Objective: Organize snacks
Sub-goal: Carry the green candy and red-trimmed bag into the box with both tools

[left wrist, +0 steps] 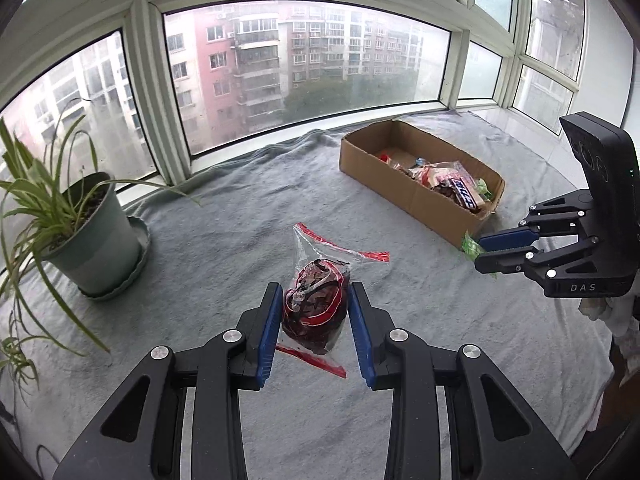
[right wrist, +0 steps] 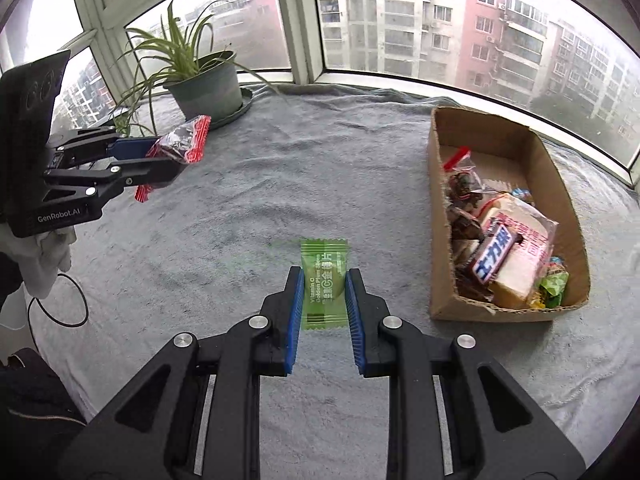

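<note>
My left gripper (left wrist: 314, 296) is shut on a clear packet with red edges and dark red fruit inside (left wrist: 316, 312), lifted above the grey cloth. In the right wrist view that left gripper (right wrist: 170, 160) shows at the left with the same packet (right wrist: 182, 142). My right gripper (right wrist: 323, 280) is shut on a green plum-slice sachet (right wrist: 323, 280), also held off the cloth; in the left wrist view the right gripper (left wrist: 478, 250) shows at the right with the green sachet (left wrist: 469, 245) at its tips. A cardboard box (left wrist: 416, 196) (right wrist: 442, 264) holds several wrapped snacks.
A potted spider plant (left wrist: 86, 236) (right wrist: 204, 84) stands on a saucer near the window. A grey blanket (left wrist: 240, 216) (right wrist: 280, 168) covers the sill. A black cable (right wrist: 60, 312) loops at the left edge, beside white cloth on a hand.
</note>
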Demonstrator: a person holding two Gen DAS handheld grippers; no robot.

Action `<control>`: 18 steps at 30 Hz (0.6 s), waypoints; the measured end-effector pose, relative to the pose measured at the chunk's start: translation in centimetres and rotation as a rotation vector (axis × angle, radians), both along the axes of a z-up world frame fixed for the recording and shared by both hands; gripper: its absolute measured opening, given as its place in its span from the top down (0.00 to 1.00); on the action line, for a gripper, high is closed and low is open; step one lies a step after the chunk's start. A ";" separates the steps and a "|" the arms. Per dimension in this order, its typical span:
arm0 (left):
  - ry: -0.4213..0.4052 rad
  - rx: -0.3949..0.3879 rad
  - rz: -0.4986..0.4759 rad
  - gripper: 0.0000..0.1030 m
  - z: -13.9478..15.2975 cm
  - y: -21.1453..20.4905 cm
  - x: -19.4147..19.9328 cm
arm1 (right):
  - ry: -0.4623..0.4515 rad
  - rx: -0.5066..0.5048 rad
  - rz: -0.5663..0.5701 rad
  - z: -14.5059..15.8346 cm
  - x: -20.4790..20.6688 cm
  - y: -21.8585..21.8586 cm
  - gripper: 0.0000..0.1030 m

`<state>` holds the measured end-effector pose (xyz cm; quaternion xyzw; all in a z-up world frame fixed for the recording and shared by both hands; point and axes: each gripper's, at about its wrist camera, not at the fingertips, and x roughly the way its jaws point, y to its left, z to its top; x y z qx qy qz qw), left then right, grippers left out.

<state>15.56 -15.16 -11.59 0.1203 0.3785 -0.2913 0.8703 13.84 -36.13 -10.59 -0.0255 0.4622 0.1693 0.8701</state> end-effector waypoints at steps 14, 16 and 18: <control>-0.003 -0.044 -0.075 0.69 1.1 -9.2 4.1 | -0.075 -0.029 -0.208 2.1 2.9 -10.7 0.79; -0.013 -0.047 -0.083 0.69 1.6 -10.5 4.9 | -0.074 -0.033 -0.227 1.9 3.5 -11.9 0.79; -0.024 -0.044 -0.092 0.69 1.9 -11.8 5.6 | -0.069 -0.033 -0.240 1.6 4.0 -12.7 0.79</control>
